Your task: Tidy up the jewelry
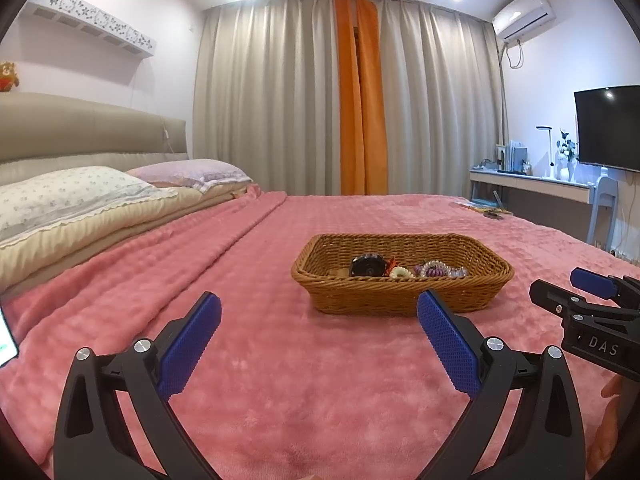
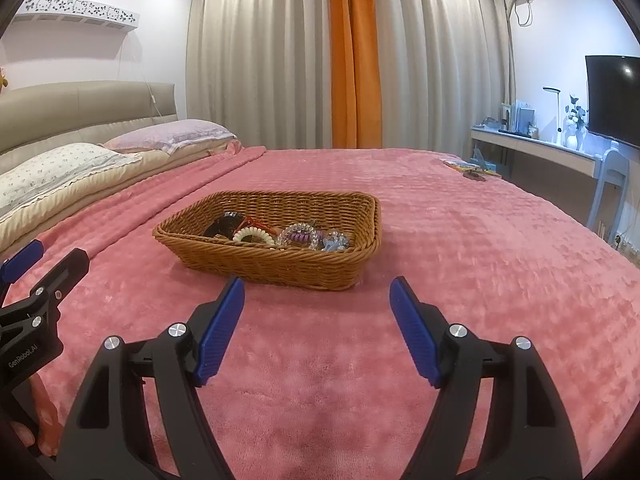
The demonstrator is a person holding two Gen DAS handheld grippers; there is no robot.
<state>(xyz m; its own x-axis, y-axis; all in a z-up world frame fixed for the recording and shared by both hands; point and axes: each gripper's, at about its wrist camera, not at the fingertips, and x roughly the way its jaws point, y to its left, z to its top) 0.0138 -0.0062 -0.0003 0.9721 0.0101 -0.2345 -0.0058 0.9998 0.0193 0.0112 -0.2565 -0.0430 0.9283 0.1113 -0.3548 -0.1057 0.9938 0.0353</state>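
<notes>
Pink blanket (image 2: pixel 320 380) fills the space between the blue pads of both tools. Right tool (image 2: pixel 316 324) stands wide and holds nothing; left tool (image 1: pixel 320 344) is likewise wide and empty. Just ahead of them on the bed sits a wicker basket (image 2: pixel 280 268), a little to the left of the right tool. Inside it lie the jewelry pieces (image 2: pixel 280 234): coiled bands, a dark round item, a beaded bracelet. Nothing loose shows on the blanket nearby, so the gathering looks done or the sorting not yet begun; I cannot tell which.
</notes>
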